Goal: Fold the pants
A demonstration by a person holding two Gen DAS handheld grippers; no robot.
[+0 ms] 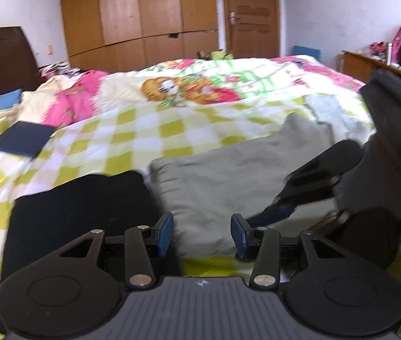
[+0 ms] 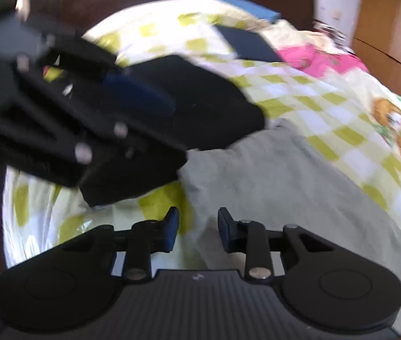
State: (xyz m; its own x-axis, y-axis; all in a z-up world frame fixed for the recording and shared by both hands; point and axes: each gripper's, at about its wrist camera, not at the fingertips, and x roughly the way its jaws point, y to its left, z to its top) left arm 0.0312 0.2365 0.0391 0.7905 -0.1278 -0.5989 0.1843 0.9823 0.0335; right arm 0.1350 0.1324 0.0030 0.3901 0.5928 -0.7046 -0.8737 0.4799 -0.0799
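Left gripper [image 1: 202,233]: the two blue-padded fingers [image 1: 165,233] stand moderately apart with nothing pinched between them; in the gap shows the near edge of the grey, soft-fabric pants [image 1: 223,181], which lie flattened in a folded slab on the bed. Whether the pads touch the cloth cannot be told.

Right gripper [image 2: 198,231]: its dark-blue pads [image 2: 172,229] are parted by a narrower gap and grip nothing; beneath them lies the near left corner of the same grey pants [image 2: 285,187], with bare quilt just to the left. In the left wrist view this gripper [image 1: 274,212] enters from the right, blurred, its tip low over the grey fabric.

Just beside the grey pants, on their left, lies a black folded garment [image 1: 81,206]; the two appear to touch along one edge. In the right wrist view the left gripper [image 2: 143,96] hangs blurred over that black garment [image 2: 209,107].

Both garments rest on a quilt checked in yellow-green and white with a cartoon bear print [image 1: 132,138]. Farther left on it lies a flat dark-blue rectangular object [image 1: 21,138]. Behind stand a dark wooden headboard [image 1: 2,56] and a tall brown wooden wardrobe [image 1: 140,14].
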